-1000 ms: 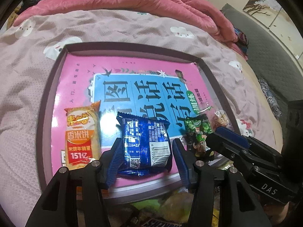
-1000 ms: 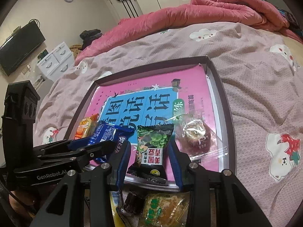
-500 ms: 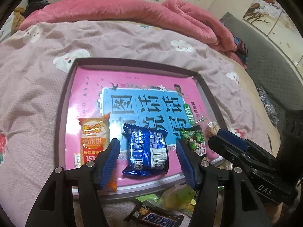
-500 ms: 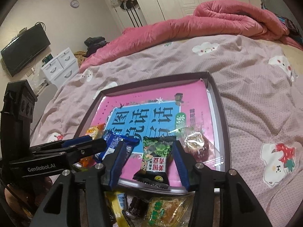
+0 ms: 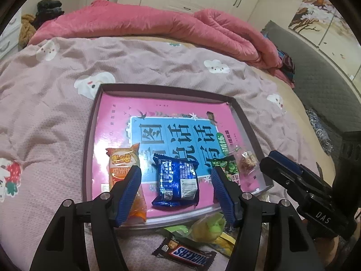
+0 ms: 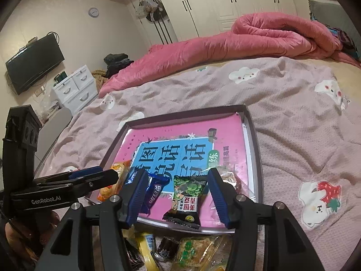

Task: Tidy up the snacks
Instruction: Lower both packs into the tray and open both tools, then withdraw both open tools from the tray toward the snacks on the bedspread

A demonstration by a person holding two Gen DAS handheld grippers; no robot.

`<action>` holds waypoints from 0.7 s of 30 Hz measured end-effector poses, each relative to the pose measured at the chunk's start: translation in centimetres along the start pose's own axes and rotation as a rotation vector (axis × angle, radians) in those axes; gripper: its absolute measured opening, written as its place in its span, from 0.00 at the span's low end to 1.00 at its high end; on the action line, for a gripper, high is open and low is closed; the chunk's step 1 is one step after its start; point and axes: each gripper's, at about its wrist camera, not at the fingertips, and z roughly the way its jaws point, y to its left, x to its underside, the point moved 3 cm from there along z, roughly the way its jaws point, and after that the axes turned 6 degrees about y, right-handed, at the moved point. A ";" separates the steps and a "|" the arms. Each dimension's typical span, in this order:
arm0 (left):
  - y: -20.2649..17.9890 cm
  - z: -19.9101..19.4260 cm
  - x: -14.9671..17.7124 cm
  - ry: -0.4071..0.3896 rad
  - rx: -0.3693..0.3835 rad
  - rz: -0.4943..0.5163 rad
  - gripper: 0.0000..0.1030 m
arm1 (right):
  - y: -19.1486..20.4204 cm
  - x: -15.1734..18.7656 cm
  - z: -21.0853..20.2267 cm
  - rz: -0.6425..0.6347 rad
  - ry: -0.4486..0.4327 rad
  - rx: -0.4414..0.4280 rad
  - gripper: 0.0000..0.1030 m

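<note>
The left gripper had just been opening, its pads clear of the blue packet lying in the tray; the right gripper, likewise just opening, framed the untouched green pea packet; a Snickers bar lay outside on the bedspread.

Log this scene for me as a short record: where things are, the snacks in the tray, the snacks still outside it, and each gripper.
surface: bed cover
tray: four packs in a row along its near edge
row, left to right: orange pack, blue pack, green pack, clear pack
outside tray: Snickers bar, yellow packs
left gripper: open, jaws just widened, clear of blue pack
right gripper: open, jaws just widened, clear of green pack
</note>
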 end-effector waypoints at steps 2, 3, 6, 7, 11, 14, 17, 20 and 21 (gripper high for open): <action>0.0 -0.4 0.0 -0.007 0.001 -0.002 0.69 | 0.0 -0.1 -0.5 0.000 -0.010 0.001 0.56; 0.0 -0.7 0.0 -0.013 0.002 -0.003 0.69 | 0.0 -0.1 -0.8 0.000 -0.017 0.002 0.57; 0.0 -1.5 0.1 -0.029 0.006 -0.006 0.70 | -0.1 -0.2 -1.6 -0.003 -0.036 0.011 0.60; 0.0 -1.7 0.2 -0.033 0.005 -0.006 0.70 | -0.1 -0.2 -1.8 -0.002 -0.044 0.018 0.61; 0.0 -2.5 0.4 -0.049 -0.008 -0.004 0.73 | -0.1 0.0 -2.5 -0.008 -0.055 0.052 0.63; 0.0 -2.9 0.6 -0.052 -0.017 -0.002 0.73 | 0.0 0.2 -2.9 -0.014 -0.061 0.068 0.63; 0.1 -3.2 0.8 -0.053 -0.022 0.002 0.74 | -0.2 0.5 -3.2 -0.008 -0.061 0.074 0.64; 0.1 -3.6 1.0 -0.058 -0.027 0.003 0.74 | -0.4 0.7 -3.4 -0.001 -0.058 0.083 0.64; 0.1 -3.7 1.1 -0.058 -0.027 0.003 0.74 | -0.4 0.7 -3.4 0.002 -0.056 0.084 0.64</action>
